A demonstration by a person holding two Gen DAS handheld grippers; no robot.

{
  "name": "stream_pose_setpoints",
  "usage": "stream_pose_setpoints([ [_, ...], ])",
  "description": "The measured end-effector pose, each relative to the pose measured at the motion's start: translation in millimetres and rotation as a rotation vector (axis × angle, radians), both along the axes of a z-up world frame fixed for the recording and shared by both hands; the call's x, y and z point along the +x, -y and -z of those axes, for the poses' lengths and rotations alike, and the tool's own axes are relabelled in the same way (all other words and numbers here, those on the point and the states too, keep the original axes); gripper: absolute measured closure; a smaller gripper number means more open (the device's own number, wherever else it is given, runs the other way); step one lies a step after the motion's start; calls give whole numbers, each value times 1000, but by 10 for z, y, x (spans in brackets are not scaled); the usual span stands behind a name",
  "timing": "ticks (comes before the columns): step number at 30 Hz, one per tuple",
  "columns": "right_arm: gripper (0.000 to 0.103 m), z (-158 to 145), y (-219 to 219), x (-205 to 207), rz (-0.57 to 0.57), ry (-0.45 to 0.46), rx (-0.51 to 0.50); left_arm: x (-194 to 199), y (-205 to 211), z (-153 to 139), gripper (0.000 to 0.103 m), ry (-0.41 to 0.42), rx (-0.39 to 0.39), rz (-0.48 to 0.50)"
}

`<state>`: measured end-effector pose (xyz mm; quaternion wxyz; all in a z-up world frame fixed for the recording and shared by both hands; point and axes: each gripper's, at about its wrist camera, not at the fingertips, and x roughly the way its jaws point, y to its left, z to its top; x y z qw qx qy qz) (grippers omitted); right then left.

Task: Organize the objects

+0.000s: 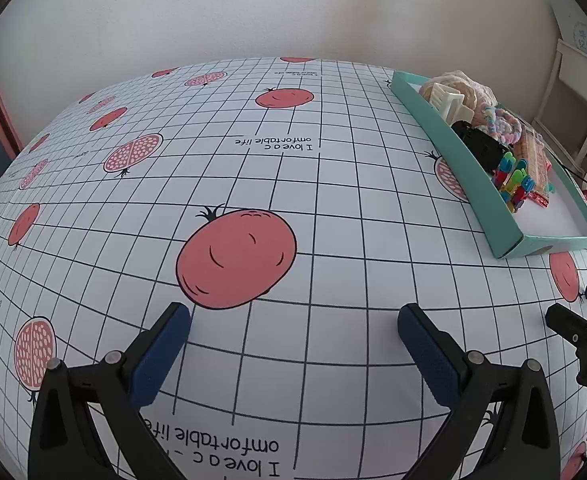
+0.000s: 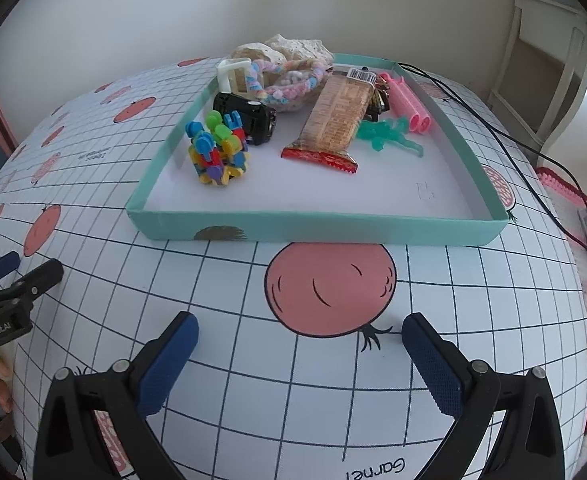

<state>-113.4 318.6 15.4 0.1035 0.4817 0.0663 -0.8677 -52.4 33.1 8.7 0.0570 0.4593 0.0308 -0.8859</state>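
**Both grippers empty, tray filled**

The left gripper (image 1: 293, 320) and right gripper (image 2: 299, 330) hang spread wide, grasping nothing, above the tablecloth (image 2: 253, 360). The teal tray (image 2: 317, 226), upper centre in the right view, holds one black toy car (image 2: 249, 116), one snack packet (image 2: 333, 120), one block cluster (image 2: 217, 152), two pink rollers (image 2: 407, 102). Items behind them overlap, hard to separate.
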Motion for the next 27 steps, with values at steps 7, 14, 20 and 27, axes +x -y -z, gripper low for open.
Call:
stream_pose_setpoints([
  [7,0,7,4,18,10,-13,-1,-7,0,0,0,-1,0,-1],
  [14,0,18,20,10,15,-28,-3,-8,4,-3,0,-1,1,-1],
  [20,0,21,24,11,18,-35,-4,-14,2,-2,0,-1,1,-1],
  [27,0,23,24,11,17,-35,-4,-14,-7,-1,0,-1,1,-1],
])
